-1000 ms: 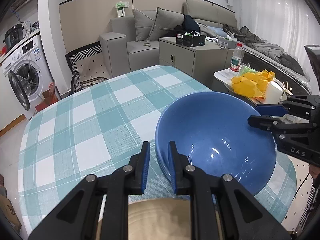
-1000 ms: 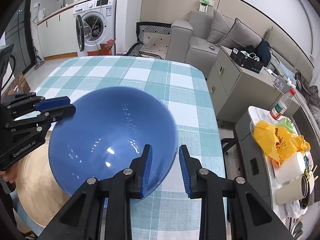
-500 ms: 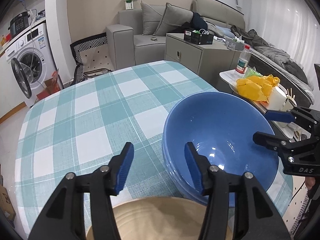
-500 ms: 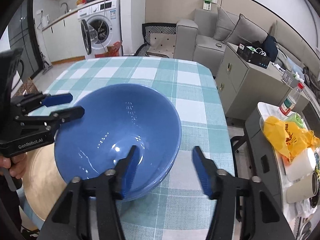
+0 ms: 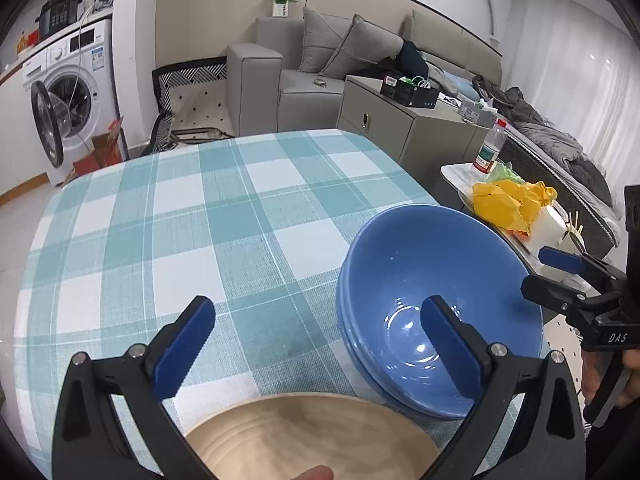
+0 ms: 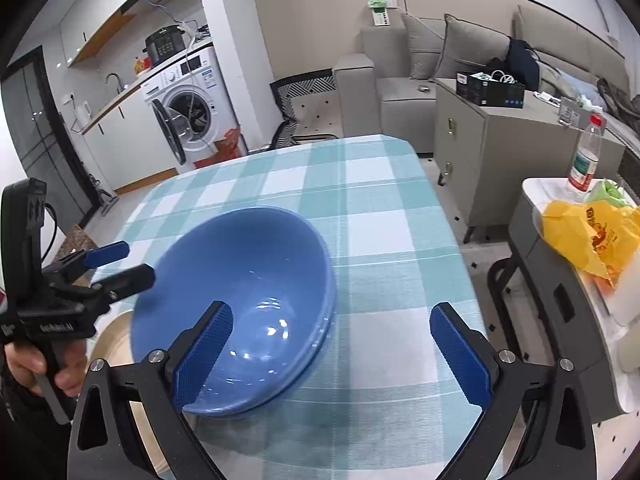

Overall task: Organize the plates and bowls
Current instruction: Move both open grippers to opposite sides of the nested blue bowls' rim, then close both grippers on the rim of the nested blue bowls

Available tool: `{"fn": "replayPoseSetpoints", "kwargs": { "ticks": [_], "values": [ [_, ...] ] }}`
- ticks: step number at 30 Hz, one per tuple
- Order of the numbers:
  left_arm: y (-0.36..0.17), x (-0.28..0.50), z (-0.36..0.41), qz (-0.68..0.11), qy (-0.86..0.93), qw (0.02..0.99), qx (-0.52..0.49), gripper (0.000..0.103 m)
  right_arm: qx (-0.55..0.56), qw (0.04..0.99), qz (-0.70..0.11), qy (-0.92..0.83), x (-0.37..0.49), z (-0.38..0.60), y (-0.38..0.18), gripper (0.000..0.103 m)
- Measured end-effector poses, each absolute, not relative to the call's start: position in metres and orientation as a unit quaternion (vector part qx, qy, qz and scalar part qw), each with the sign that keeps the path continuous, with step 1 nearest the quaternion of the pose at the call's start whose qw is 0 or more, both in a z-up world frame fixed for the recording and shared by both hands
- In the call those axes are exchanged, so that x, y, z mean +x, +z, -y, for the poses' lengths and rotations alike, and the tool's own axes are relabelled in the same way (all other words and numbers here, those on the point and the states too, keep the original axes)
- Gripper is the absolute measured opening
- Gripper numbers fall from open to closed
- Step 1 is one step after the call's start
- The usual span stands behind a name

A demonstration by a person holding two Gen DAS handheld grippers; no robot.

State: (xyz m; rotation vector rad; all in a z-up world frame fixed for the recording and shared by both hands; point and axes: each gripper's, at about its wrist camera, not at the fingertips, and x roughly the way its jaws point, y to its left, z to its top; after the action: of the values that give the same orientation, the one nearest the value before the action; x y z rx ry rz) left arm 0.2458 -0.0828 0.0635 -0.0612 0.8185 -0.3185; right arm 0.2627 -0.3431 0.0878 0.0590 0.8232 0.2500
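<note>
Now both grippers, left gripper (image 5: 318, 344) and right gripper (image 6: 332, 354), are opening wide and empty, so the stacked blue bowls (image 5: 436, 304) at frame centre should be cleared without nudging.

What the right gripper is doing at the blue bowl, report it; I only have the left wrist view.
Observer: The right gripper is opening; the blue bowl's near rim sits between its fingers, and neither pad presses it.
Operator: Describe what holds my left gripper.
Observer: A hand grips its handle, left of the bowl; the left gripper is opening, with nothing between its fingers.
Operator: Report what is left of the washing machine.
Observer: A counter with a sink faucet.
</note>
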Motion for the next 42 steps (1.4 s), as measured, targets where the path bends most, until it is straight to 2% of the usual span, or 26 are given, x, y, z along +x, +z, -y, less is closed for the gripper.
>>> {"fn": "replayPoseSetpoints", "kwargs": {
  "ticks": [13, 25, 35, 42],
  "values": [
    [0.057, 0.245, 0.085, -0.381, -0.152, 0.912, -0.012, 0.103, 0.056, 0.895, -0.419, 0.139, 0.269, 0.346, 0.069, 0.102],
    [0.051, 0.252, 0.083, -0.406, -0.157, 0.900, -0.033, 0.103, 0.084, 0.882, -0.436, 0.157, 0.276, 0.344, 0.053, 0.102],
    [0.048, 0.252, 0.090, -0.404, -0.191, 0.894, -0.039, 0.103, 0.094, 0.888, -0.416, 0.174, 0.272, 0.337, 0.054, 0.102],
    [0.047, 0.252, 0.093, -0.402, -0.198, 0.893, -0.037, 0.102, 0.095, 0.878, -0.429, 0.188, 0.275, 0.330, 0.051, 0.085]
  ]
}}
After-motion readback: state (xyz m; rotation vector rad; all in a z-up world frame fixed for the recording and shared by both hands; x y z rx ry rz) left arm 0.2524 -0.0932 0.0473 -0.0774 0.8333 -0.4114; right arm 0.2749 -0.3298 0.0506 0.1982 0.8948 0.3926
